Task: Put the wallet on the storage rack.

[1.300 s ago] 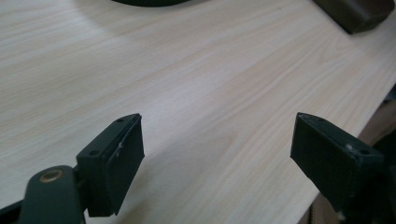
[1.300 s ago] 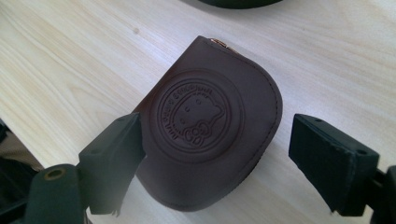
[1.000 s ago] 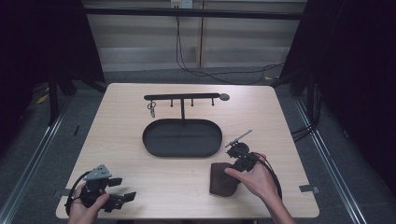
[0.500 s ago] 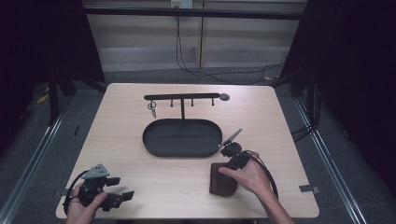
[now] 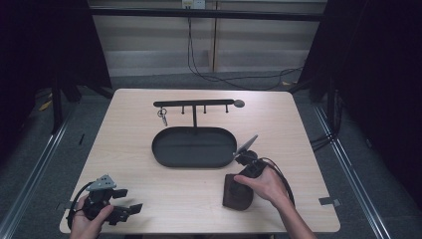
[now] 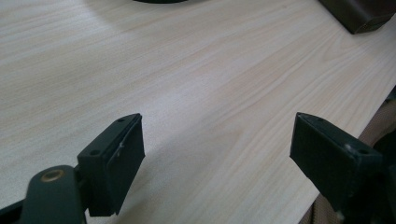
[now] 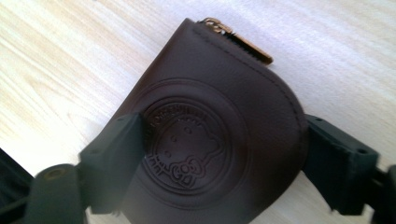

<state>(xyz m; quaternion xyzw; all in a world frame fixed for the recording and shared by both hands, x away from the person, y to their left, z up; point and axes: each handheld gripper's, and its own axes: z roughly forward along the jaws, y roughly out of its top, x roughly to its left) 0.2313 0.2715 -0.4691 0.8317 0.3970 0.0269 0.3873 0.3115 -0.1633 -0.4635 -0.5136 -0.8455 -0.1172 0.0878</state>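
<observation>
A dark brown leather pouch (image 5: 238,198) lies flat near the table's front right. In the right gripper view the pouch (image 7: 210,93) shows an embossed round emblem and a zipper along its top edge. My right gripper (image 7: 219,154) is open and straddles it, one jaw at each side. From above, the right gripper (image 5: 242,179) tips down onto the pouch under the person's hand. My left gripper (image 5: 130,200) rests at the front left corner. Seen along its own jaws, the left gripper (image 6: 217,154) is open over bare wood with nothing between them.
A black oval tray (image 5: 164,154) sits mid-table. Behind it stands a black rack (image 5: 194,103) with pegs, and a key ring (image 5: 162,115) hangs from its left end. The table's front edge is close to both hands. The pouch's corner (image 6: 359,14) shows far off.
My right gripper has shifted left and toward the front edge, from beside the tray down over the pouch. The left gripper has barely moved.
</observation>
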